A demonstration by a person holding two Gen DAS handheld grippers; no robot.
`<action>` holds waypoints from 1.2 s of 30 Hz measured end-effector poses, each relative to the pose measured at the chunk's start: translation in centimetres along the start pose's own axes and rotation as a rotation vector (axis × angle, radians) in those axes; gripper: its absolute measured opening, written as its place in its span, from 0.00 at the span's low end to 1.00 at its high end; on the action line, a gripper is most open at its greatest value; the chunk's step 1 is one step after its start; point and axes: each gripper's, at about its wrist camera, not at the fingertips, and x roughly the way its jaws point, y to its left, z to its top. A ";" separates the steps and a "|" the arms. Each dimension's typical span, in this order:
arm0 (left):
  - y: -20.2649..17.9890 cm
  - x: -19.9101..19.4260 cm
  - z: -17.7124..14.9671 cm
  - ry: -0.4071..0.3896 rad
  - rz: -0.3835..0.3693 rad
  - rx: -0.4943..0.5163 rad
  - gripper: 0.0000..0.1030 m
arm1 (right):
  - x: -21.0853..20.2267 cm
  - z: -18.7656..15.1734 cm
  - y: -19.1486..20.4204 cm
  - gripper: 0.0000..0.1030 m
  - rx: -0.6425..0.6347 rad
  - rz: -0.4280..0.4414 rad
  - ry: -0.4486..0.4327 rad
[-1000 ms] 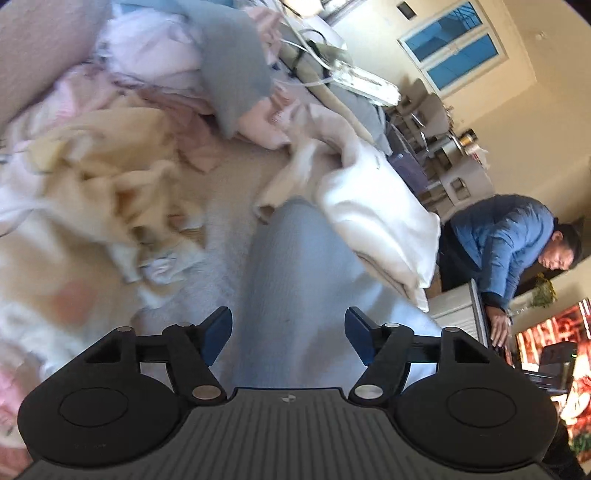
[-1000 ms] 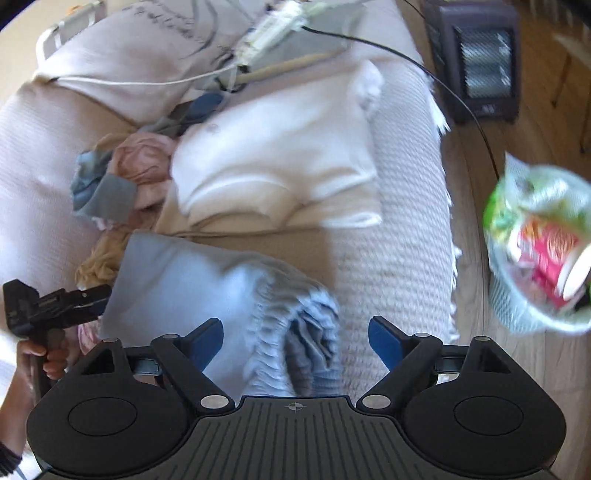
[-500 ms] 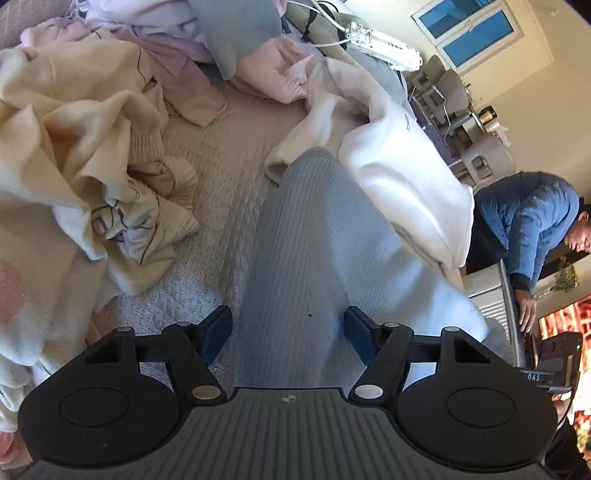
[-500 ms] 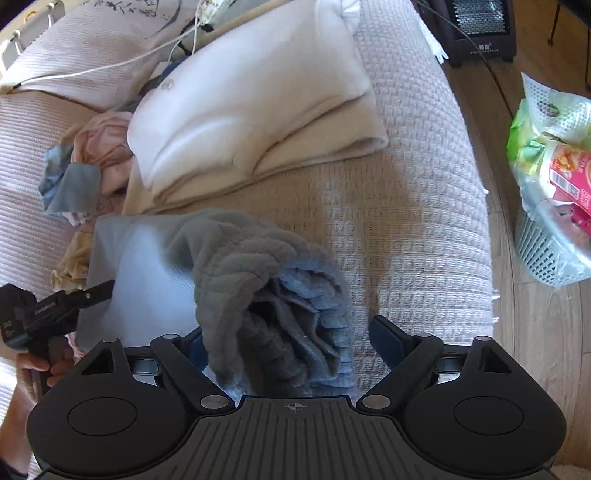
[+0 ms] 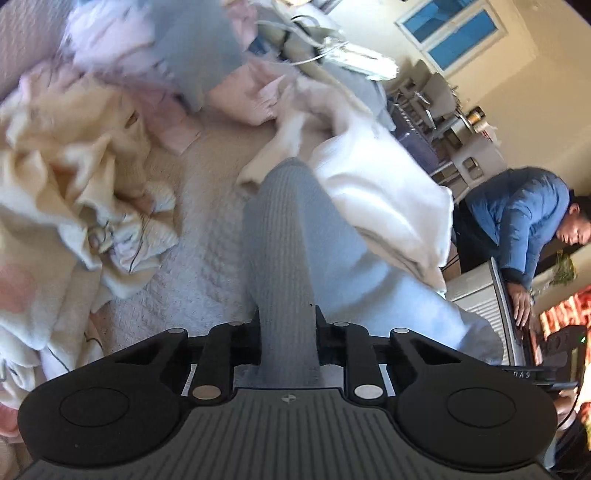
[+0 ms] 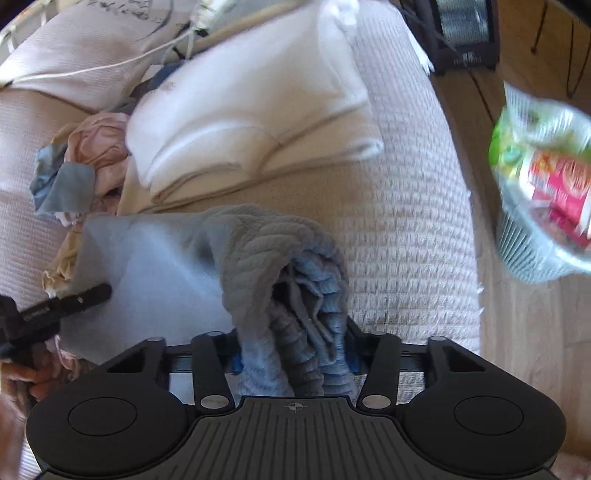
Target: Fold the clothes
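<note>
A light blue ribbed garment (image 5: 291,236) lies on the pale knitted bed cover (image 5: 207,258). My left gripper (image 5: 287,325) is shut on one edge of it, the cloth bunched between the fingers. In the right wrist view the same blue garment (image 6: 280,258) is gathered into a thick wad, and my right gripper (image 6: 293,350) is shut on that wad. The left gripper (image 6: 55,306) shows there at the garment's left edge, held by a hand (image 6: 26,376).
Folded white and cream clothes (image 6: 243,110) lie just beyond the blue garment. A loose heap of cream and pink clothes (image 5: 74,184) fills the left. A basket with packets (image 6: 543,206) and a heater (image 6: 461,33) stand on the floor. A person in blue (image 5: 524,221) bends nearby.
Both grippers were open over the blue garment a second ago. Both have closed on it, the right one on the bunched end, the left on the flat edge.
</note>
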 end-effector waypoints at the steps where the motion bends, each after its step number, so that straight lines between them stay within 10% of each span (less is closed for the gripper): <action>1: -0.7 -0.6 0.1 -0.009 0.001 0.022 0.19 | -0.6 0.0 0.4 0.40 -0.018 -0.008 -0.012; 16: -9.2 -3.7 12.0 -0.247 -0.160 0.167 0.19 | -9.9 9.3 3.9 0.39 -0.138 -0.019 -0.339; 29: -7.2 7.5 15.9 -0.113 0.015 0.164 0.21 | -0.4 16.7 -0.9 0.39 -0.032 -0.070 -0.241; 36: -5.2 10.2 16.1 -0.080 0.105 0.126 0.42 | 1.6 17.1 -2.8 0.44 0.007 -0.046 -0.220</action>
